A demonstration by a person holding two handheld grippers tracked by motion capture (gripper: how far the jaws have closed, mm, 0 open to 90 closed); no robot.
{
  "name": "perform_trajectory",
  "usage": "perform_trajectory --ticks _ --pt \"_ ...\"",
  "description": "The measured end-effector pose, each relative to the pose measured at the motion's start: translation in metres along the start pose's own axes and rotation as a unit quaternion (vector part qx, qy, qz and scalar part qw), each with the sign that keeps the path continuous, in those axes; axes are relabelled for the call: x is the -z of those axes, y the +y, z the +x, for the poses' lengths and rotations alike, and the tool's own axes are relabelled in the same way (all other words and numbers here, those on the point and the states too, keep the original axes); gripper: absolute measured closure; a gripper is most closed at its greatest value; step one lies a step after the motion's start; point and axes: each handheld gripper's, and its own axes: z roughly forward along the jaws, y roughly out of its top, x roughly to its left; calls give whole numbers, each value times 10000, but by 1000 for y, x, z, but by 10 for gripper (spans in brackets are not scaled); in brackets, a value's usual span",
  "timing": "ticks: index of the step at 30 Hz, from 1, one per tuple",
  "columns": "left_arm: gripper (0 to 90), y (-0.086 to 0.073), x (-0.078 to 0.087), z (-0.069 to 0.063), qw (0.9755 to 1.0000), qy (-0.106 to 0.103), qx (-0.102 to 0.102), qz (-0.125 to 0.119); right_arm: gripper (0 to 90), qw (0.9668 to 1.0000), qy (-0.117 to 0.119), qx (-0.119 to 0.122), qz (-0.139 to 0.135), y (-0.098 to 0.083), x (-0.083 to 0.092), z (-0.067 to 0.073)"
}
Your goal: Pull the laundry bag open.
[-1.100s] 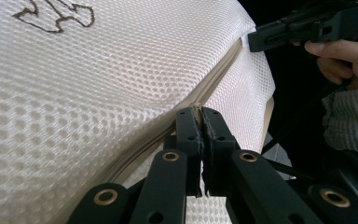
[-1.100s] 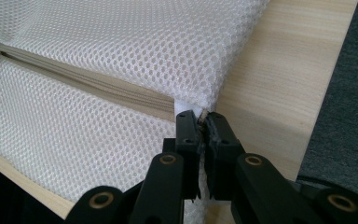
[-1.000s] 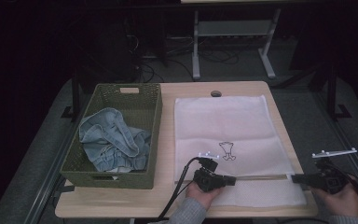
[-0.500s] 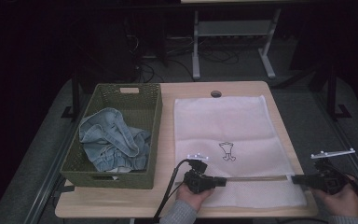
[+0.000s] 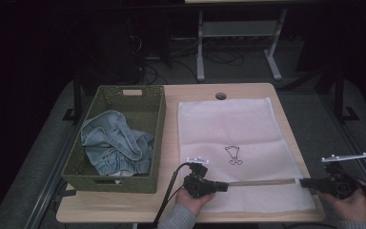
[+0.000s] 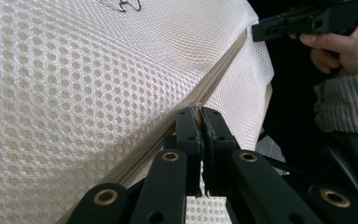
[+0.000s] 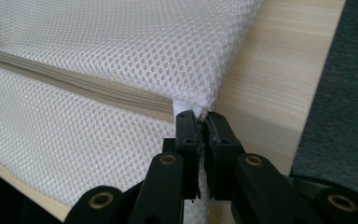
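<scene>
I'm unzipping the mesh bag (image 5: pixel 240 143) that lies flat on the bench (image 5: pixel 171 210), right of the basket (image 5: pixel 119 138) holding the jeans (image 5: pixel 114 148). My left gripper (image 5: pixel 221 187) is clenched on the zip pull (image 6: pixel 200 112), which sits at the left end of the zip (image 5: pixel 262 182). My right gripper (image 5: pixel 305 182) is clenched on the bag's corner tab (image 7: pixel 186 108) at the zip's right end, holding it taut. A dark slit runs between the two in the high view, so I judge the zip to be drawn open nearly its full length. Left to do, I'd guess: let go, spread the mouth, and bring the jeans over. The bag is white honeycomb mesh, soft and thin, with a small dark print near the middle and a beige zip tape across its near end.
</scene>
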Motion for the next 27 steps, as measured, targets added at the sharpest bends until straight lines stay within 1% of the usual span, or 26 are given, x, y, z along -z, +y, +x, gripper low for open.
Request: perform_trajectory --ticks 2,8,10,12,14,16,17,19,20,21,23,24,26,27 --pt "873 0 3 1 10000 -14 6 -20 845 10000 -82 0 37 0 -1 0" --pt "872 -5 10 7 9999 -75 92 -59 845 10000 -62 -12 22 0 -1 0" --pt "872 -6 11 8 9999 -91 116 -76 845 9999 -110 10 31 0 -2 1" --pt "873 -7 12 9 9999 -83 122 -85 845 10000 -60 -1 16 0 -1 1" --pt "872 -9 13 10 9998 -116 147 -109 845 9999 -134 1 26 0 -1 1" --pt "872 -9 15 11 9998 -91 141 -134 845 10000 -44 -24 -11 0 1 0" --pt "873 -10 16 12 9997 -105 161 -132 845 10000 -76 -28 -18 0 1 1" --pt "873 -11 17 13 9997 -108 156 -149 845 10000 -41 -25 -33 0 1 0" --pt "873 -11 18 13 9997 -73 150 -154 845 10000 -45 -9 -25 0 1 1" --pt "873 -11 18 13 9997 -93 169 -150 845 9999 -117 16 0 1 1 2" --pt "873 -12 20 14 9997 -96 174 -168 846 10000 -91 10 -1 2 2 2" --pt "873 -12 21 13 9997 -65 161 -188 845 10000 -65 18 -21 2 3 2" --pt "873 -12 25 14 9996 -71 171 -234 846 9999 -155 28 -16 3 4 2" --pt "873 -13 27 15 9995 -65 184 -244 845 9999 -133 20 -27 3 5 2"
